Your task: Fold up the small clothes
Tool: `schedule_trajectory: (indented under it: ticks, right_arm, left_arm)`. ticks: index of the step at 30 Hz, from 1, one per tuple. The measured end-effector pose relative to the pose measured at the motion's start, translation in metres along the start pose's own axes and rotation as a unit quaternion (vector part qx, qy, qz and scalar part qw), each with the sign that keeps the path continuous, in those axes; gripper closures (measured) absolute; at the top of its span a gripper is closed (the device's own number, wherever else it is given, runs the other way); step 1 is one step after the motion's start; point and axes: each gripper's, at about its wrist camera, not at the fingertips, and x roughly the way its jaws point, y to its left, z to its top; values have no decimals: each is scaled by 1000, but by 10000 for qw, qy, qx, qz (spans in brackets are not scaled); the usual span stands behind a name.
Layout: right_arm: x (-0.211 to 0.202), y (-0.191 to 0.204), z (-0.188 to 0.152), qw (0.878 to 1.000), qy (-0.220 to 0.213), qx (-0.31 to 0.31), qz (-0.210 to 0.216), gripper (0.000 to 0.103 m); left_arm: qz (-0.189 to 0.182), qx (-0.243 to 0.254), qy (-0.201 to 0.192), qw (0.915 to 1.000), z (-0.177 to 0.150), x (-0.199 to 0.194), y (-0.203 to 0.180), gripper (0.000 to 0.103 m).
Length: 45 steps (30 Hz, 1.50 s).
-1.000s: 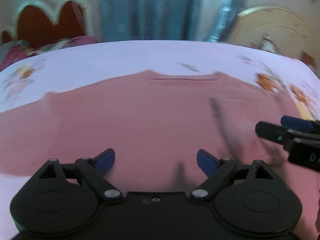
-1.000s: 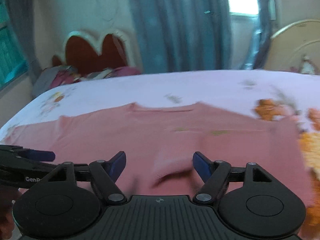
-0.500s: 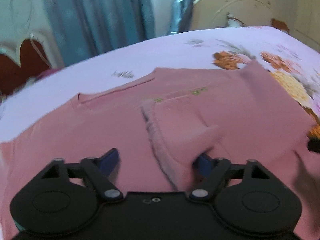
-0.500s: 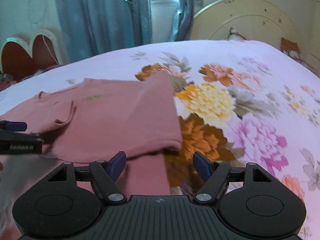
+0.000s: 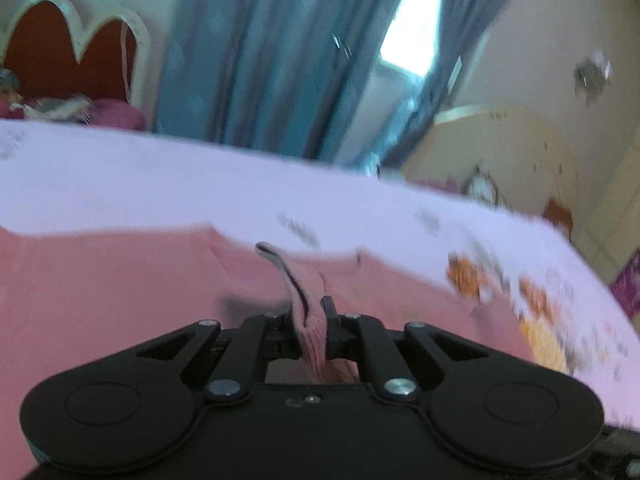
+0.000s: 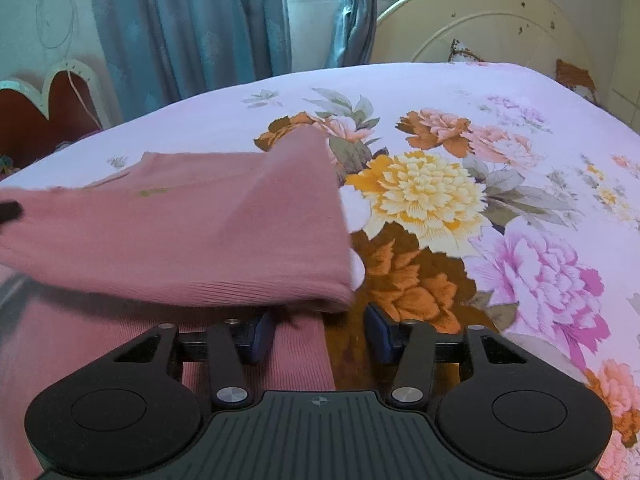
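A pink ribbed knit top (image 6: 172,236) lies spread on the floral lilac bedsheet (image 6: 460,128), one folded edge lifted. The left gripper (image 5: 314,328) has just clamped tight on a raised ridge of that fabric. The right gripper (image 6: 320,332), half-open and narrowing, straddles the top's edge without pinching it.
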Motion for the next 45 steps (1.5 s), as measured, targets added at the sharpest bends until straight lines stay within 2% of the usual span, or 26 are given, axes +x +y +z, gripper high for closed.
schedule_trajectory:
  ticks: [1,2,3,4,5,9,11,14,16,17,18,19,20,22,24,28,31,33,34,35,37,39,40,41,42,45]
  right_arm:
    - [1,1,1,10000,-26,-12,11,53]
    - [1,2,3,10000,-53,-17,18,59]
    - [2,3,4,10000,-59,-14,53,67]
    - [5,4,5,10000,-22,5,96,89]
    - [6,5,5,9999,-15,38,107,94]
    - [1,-2,3,9997,-157,169,8,94]
    - [3,-11,-1,9993,-23,385,12,94]
    - [-1,-9,-2,9997,30,240,42,94]
    - [-10,-12,-3,9998,67,174,89,94]
    - [-16,-13,-5,9999,32,133,59,90]
    - [-25,-13,-7,9999,-65,99,19,83]
    - [-34,-14,-9,9998,-203,42,-47,58]
    - [-41,-15,-9,9994,-320,-22,-93,39]
    - [-47,-14,-2,9986,-488,-178,-103,38]
    - [-40,-13,10,9987,-469,-196,-8,38]
    - [-6,-13,36,9992,-337,-6,214,38]
    - [25,-9,56,9993,-235,19,302,38]
    - [46,-7,68,9992,-142,41,369,44]
    - [59,-6,74,9992,-54,82,399,54]
    - [69,-6,80,9990,10,148,417,57]
    - [90,-8,90,9984,129,310,460,57]
    - [101,-6,99,9984,87,271,487,57]
    - [105,-3,103,9984,87,218,523,61]
    - [108,0,105,9981,101,155,590,87]
    - [111,3,105,9982,119,84,585,92]
    - [107,7,102,9992,-68,-223,335,92]
  left_arm:
    - [64,-53,-137,9999,5,-6,5,95]
    - [128,-78,-223,9996,9,-9,9,95]
    - [200,-53,-236,9995,9,-10,14,95]
    - [252,-34,-188,9995,8,-8,19,95]
    - [296,-33,-103,9995,4,-6,23,95]
    - [484,-49,202,9986,-19,4,36,95]
    - [572,-73,353,9977,-30,9,42,95]
    - [697,15,599,9958,-41,16,44,92]
    - [914,106,562,9942,-44,10,46,72]
    - [1050,135,486,9932,-42,4,47,69]
    - [1194,158,348,9921,-40,-4,50,59]
    - [1320,190,228,9908,-38,-9,53,44]
    - [1447,221,113,9892,-35,-15,55,40]
    - [1558,274,-34,9874,-27,-24,56,39]
    - [1460,399,-71,9884,-22,-22,50,39]
    - [1076,499,200,9927,-23,-2,33,41]
    - [887,710,383,9928,-34,13,18,43]
    - [859,900,441,9912,-40,18,10,43]
    - [875,973,473,9903,-44,23,11,43]
    - [906,1001,530,9894,-46,27,11,43]
    - [977,945,720,9881,-51,36,16,42]
    - [1038,990,693,9872,-55,36,18,42]
    - [1054,1042,700,9865,-57,34,18,41]
    - [1071,1092,699,9858,-57,34,17,41]
    - [1089,1130,694,9852,-59,34,16,41]
    - [1110,1120,705,9850,-56,33,16,41]
